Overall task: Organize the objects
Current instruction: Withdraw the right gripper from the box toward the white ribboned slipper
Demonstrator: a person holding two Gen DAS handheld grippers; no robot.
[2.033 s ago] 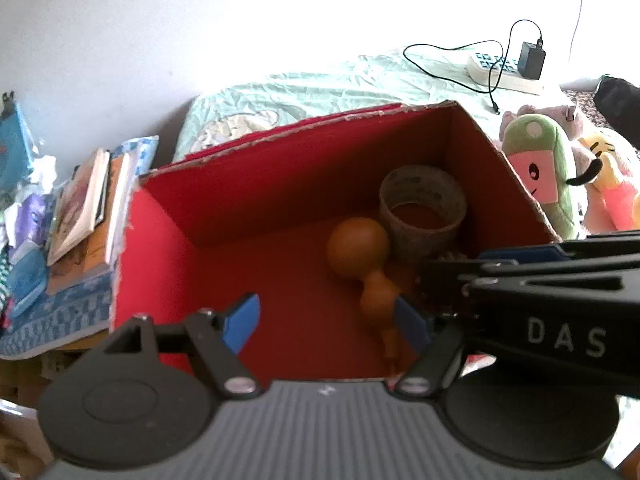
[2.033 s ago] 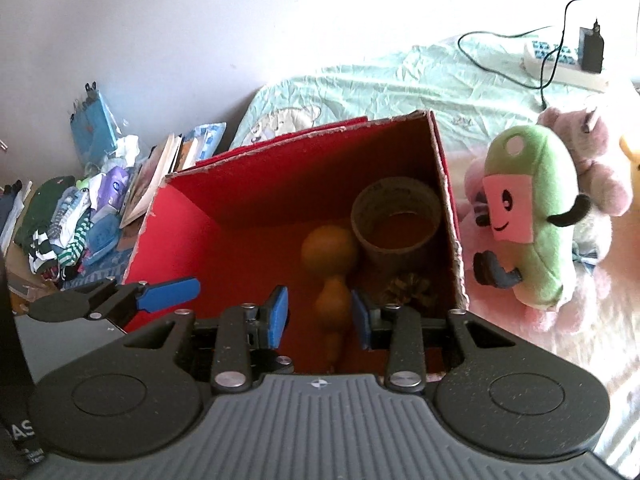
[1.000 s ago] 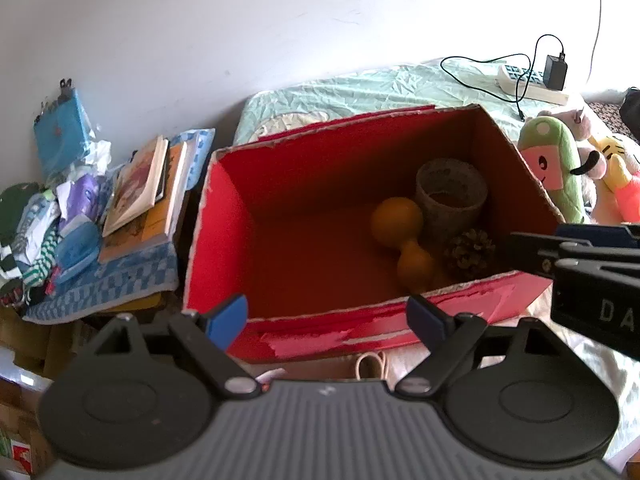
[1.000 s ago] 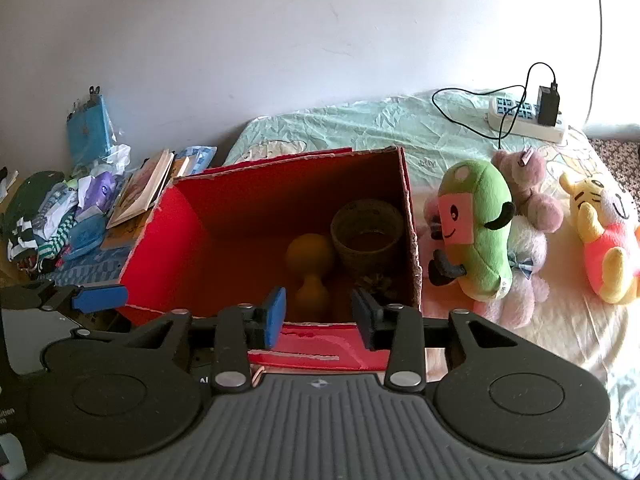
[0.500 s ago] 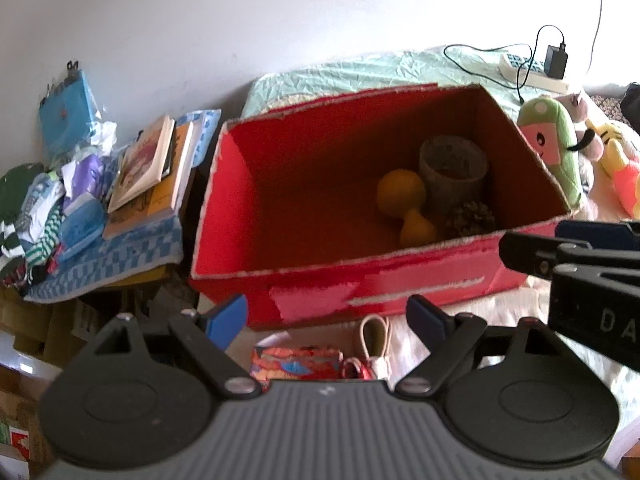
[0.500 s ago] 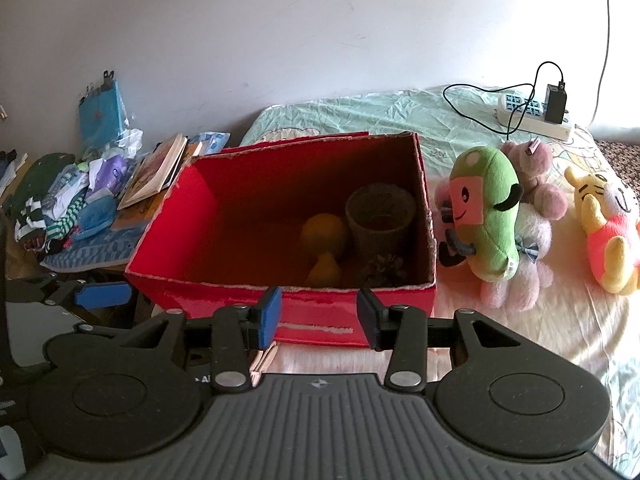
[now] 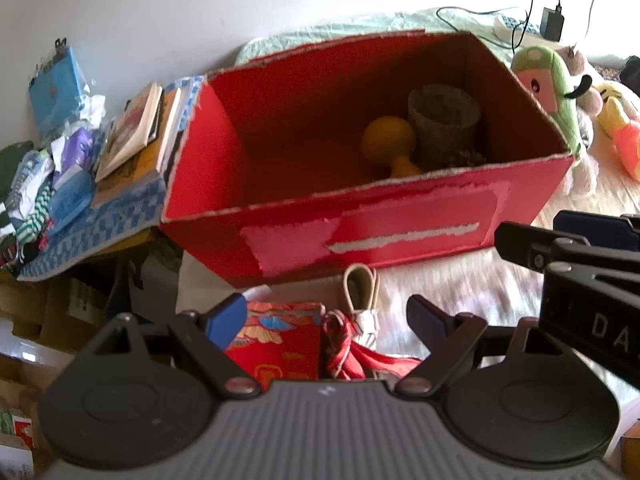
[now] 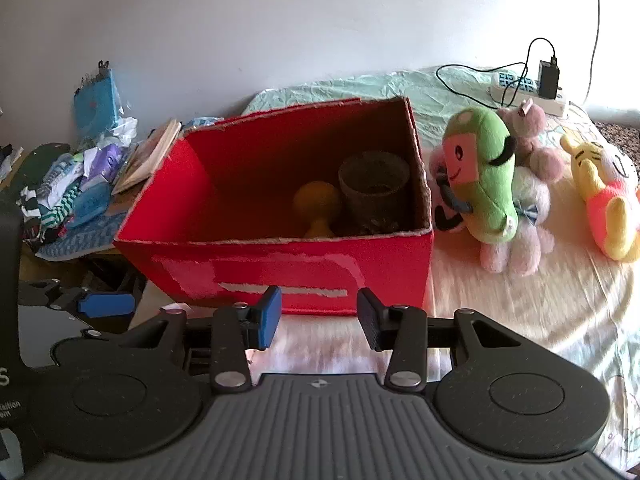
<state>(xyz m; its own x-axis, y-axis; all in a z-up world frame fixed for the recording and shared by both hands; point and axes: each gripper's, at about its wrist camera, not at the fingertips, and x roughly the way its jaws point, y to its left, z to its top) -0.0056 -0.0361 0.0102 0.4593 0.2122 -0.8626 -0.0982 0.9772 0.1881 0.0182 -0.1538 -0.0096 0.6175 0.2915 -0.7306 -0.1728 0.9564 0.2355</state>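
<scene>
A red cardboard box (image 7: pixel 400 232) (image 8: pixel 288 268) stands on the bed. Inside it are an orange gourd (image 7: pixel 390 144) (image 8: pixel 318 204), a woven grey cup (image 7: pixel 444 124) (image 8: pixel 374 190) and a pine cone (image 7: pixel 466 158). Below the box's front wall lie a red patterned pouch (image 7: pixel 280 340) and a beige loop with a red tassel (image 7: pixel 360 292). My left gripper (image 7: pixel 326 316) is open just above the pouch and holds nothing. My right gripper (image 8: pixel 318 316) is open in front of the box, empty. The right gripper's body also shows in the left wrist view (image 7: pixel 580 256).
Plush toys lie right of the box: a green one (image 8: pixel 480 172), a pink one (image 8: pixel 528 140) and a yellow one (image 8: pixel 604 196). A power strip with a charger (image 8: pixel 532 84) sits at the bed's far end. Books (image 7: pixel 136 132) and crumpled clothes (image 7: pixel 44 176) pile up on the left.
Both grippers have pulled back and out of the box, which now lies farther away. The pouch and tassel have come into the left wrist view. The right jaws have opened wider.
</scene>
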